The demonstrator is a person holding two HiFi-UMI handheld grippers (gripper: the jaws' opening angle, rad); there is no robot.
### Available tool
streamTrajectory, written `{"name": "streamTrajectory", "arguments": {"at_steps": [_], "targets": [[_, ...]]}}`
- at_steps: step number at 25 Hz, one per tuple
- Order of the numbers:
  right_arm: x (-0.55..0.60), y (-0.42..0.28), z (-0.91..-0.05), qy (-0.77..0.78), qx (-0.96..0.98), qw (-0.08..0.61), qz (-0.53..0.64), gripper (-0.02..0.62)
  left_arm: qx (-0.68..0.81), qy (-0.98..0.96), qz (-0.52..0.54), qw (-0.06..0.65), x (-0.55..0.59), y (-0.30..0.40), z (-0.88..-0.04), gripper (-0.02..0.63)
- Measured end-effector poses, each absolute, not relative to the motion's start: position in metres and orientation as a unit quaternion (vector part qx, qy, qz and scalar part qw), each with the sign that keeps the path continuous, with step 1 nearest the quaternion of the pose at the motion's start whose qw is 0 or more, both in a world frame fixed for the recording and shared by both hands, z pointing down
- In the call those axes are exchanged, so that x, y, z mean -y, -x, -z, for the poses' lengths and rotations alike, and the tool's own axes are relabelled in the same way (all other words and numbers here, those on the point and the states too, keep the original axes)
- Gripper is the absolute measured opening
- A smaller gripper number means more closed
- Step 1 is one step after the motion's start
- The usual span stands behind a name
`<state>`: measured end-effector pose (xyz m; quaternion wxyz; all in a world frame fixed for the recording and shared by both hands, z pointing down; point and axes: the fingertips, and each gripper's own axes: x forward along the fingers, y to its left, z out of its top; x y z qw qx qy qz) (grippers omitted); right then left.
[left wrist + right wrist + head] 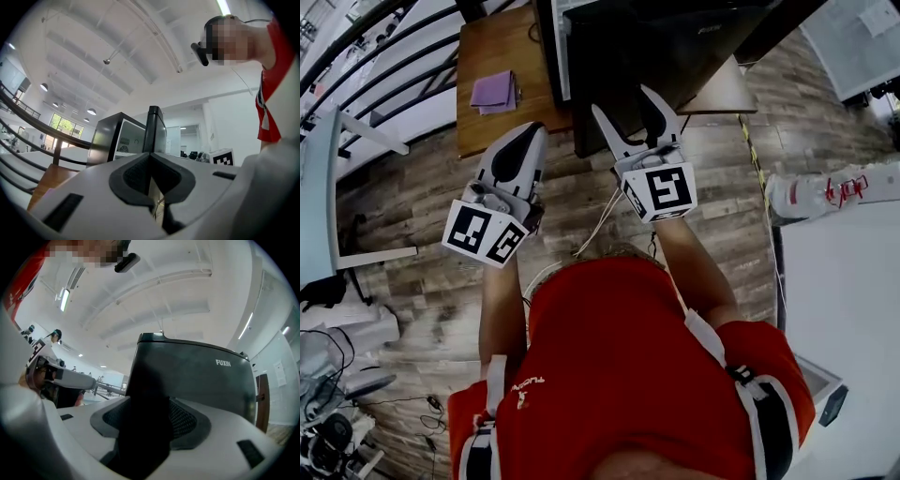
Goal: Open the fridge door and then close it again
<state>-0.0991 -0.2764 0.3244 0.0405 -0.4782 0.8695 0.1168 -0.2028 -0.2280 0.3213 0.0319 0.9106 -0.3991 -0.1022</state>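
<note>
A black fridge (675, 37) stands on a wooden table (502, 47) with its door swung open. In the left gripper view the door (154, 126) shows edge-on beside the white inside of the cabinet (117, 140). My right gripper (622, 98) is open, jaws spread either side of the door's lower free edge. In the right gripper view the door (201, 376) fills the front, and its dark edge sits in the gap of the right gripper (145, 413). My left gripper (534, 133) is shut and empty, left of the door, and the left gripper (151, 161) points at it.
A purple cloth (494, 92) lies on the table left of the fridge. A white cable (595, 225) trails over the wood floor. Dark railings (384, 56) run along the far left, and a white counter (844, 300) stands at the right.
</note>
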Motion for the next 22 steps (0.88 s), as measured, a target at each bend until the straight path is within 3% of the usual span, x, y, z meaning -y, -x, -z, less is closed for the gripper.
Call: {"name": "streamTrajectory", "arguments": {"at_steps": [6, 14, 22], "targets": [[0.304, 0.102, -0.325, 0.467, -0.875, 0.034, -0.119, 0.223, 0.412, -0.905, 0.103, 0.026, 0.246, 0.199, -0.317, 0.009], [0.333, 0.102, -0.326, 0.464, -0.876, 0.027, -0.129, 0.110, 0.427, -0.899, 0.097, 0.023, 0.260, 0.203, -0.318, 0.009], [0.364, 0.108, -0.330, 0.470, -0.874, 0.012, -0.125, 0.074, 0.436, -0.894, 0.099, 0.030, 0.275, 0.207, -0.322, 0.009]]}}
